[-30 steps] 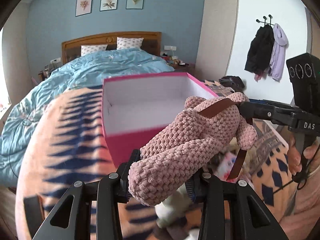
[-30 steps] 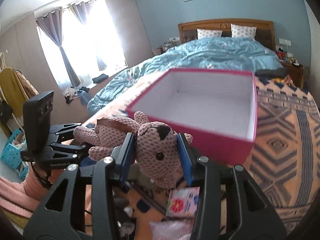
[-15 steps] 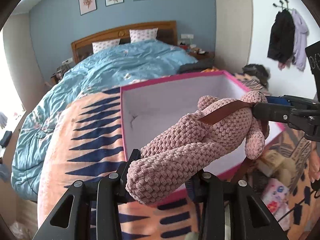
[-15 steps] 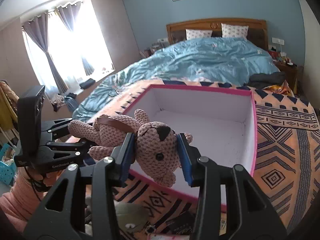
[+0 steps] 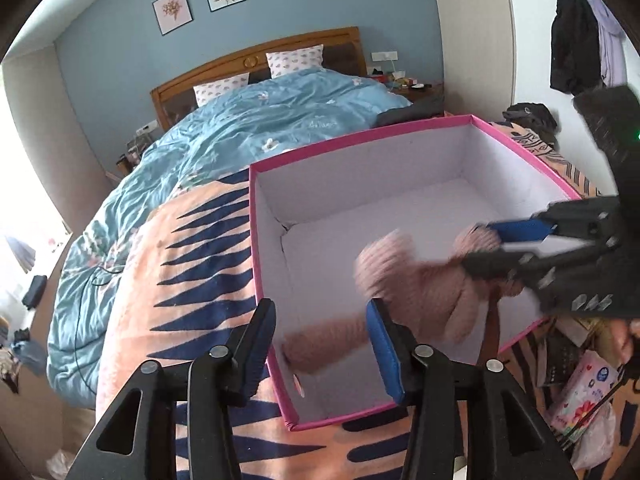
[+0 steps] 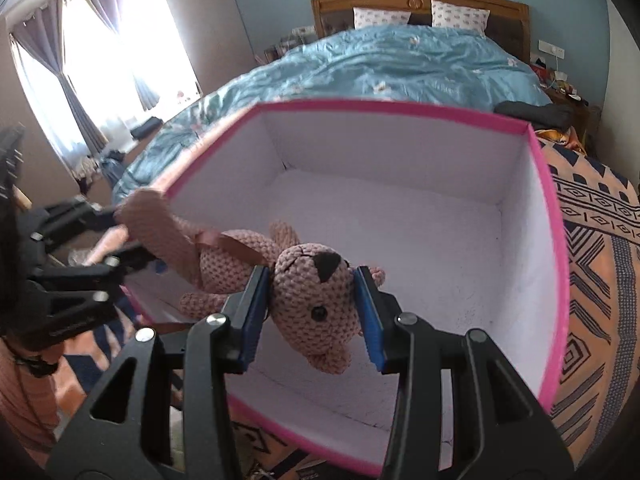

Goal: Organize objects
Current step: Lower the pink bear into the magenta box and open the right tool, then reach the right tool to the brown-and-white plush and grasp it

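A pink knitted teddy bear with a brown strap hangs over the open pink box with white inside. My right gripper is shut on the bear's head. In the left wrist view the bear is blurred, inside the box's opening. My left gripper is open, its fingers apart, and the bear's leg lies loose between and beyond them. The right gripper shows at the right of that view.
The box stands on an orange and navy patterned blanket at the foot of a bed with a blue duvet. Loose items and a colourful packet lie right of the box. Coats hang on the wall.
My left gripper has opened and let go of the bear's legs. Both grippers have moved forward over the box, and the bear now hangs inside its opening from my right gripper.
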